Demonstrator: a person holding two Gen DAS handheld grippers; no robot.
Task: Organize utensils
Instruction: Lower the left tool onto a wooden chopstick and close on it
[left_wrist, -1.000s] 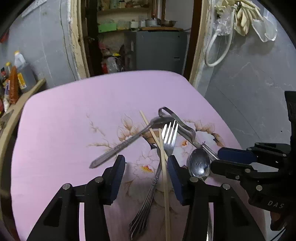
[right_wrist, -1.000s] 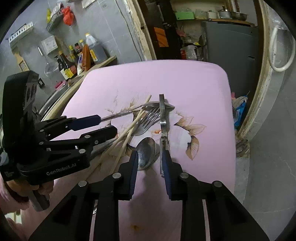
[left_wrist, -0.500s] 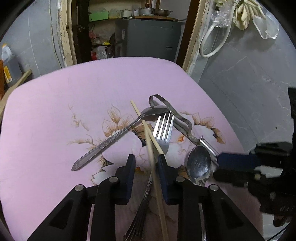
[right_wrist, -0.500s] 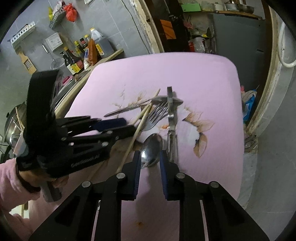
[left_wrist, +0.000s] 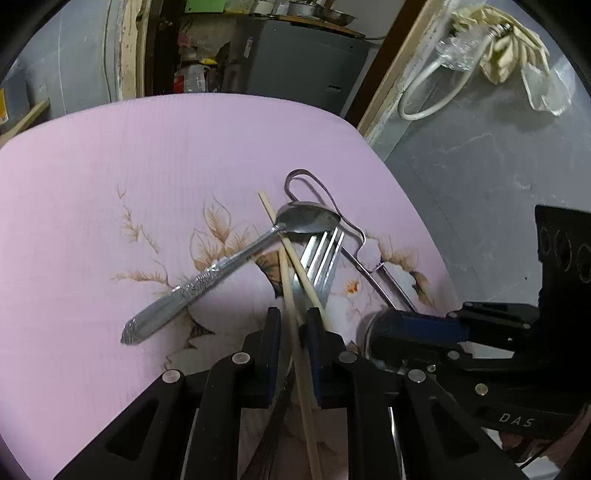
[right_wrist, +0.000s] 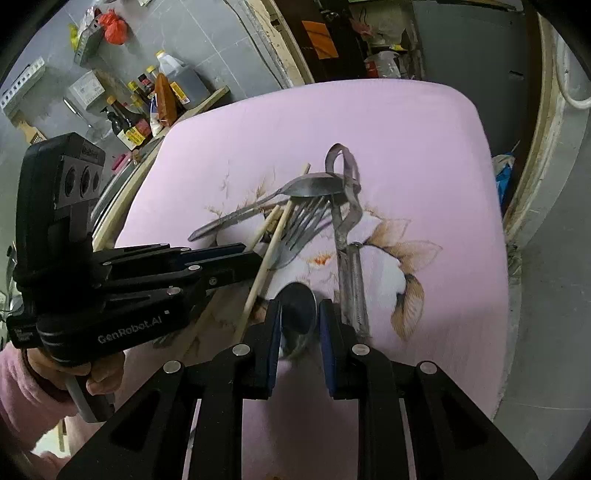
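Observation:
A heap of utensils lies on a pink flowered mat (left_wrist: 147, 166): an ornate spoon (left_wrist: 207, 280), a fork (left_wrist: 321, 258), two wooden chopsticks (left_wrist: 291, 295) and looped metal tongs (left_wrist: 351, 236). My left gripper (left_wrist: 293, 321) is low over the heap. Its jaws are closing, with the pads against the crossed chopsticks and the fork's handle below them. The right wrist view shows my right gripper (right_wrist: 299, 310) shut on the bowl of a small spoon (right_wrist: 297, 306), just left of the tongs (right_wrist: 345, 221). My left gripper (right_wrist: 255, 258) reaches in from the left there, at the chopsticks (right_wrist: 266, 254).
The mat (right_wrist: 406, 147) ends near a grey wall on the right. Sauce bottles (right_wrist: 159, 99) stand on a shelf at the back left. A grey cabinet (left_wrist: 303, 66) fills the doorway behind. A hand in a pink sleeve (right_wrist: 22, 387) holds the left gripper.
Both grippers have dropped down and forward onto the heap. The left jaws narrowed from wide apart to close around the chopsticks. The right jaws came over the small spoon's bowl.

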